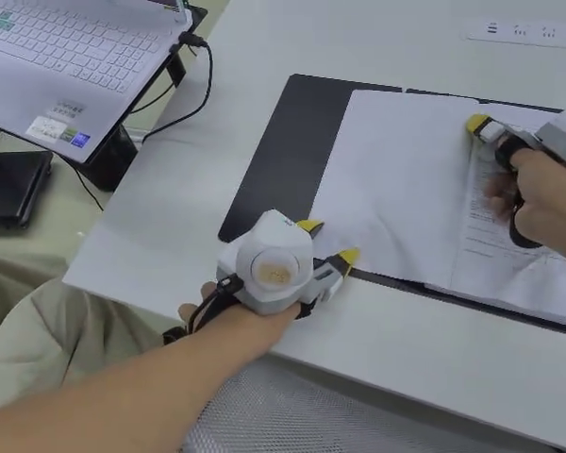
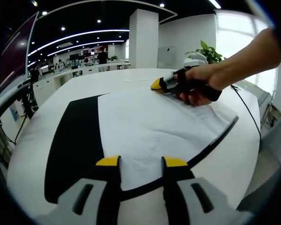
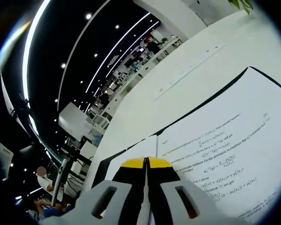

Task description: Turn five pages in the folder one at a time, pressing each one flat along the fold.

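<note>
A black folder (image 1: 274,160) lies open on the white table, with a blank white page (image 1: 396,179) turned over onto its left side and a printed page (image 3: 225,159) on the right. My left gripper (image 1: 332,243) rests at the near edge of the folder, jaws open, yellow tips over the blank page's lower corner (image 2: 140,173). My right gripper (image 1: 478,125) is at the far end of the fold, jaws shut, tips (image 3: 146,162) pressing where the pages meet. From the left gripper view the right gripper (image 2: 160,85) shows at the page's far edge.
A white laptop (image 1: 66,57) sits on a stand at the far left with a black cable (image 1: 203,85) trailing onto the table. A white strip (image 1: 528,33) lies at the back right. The table's near edge (image 1: 387,377) runs just below the folder.
</note>
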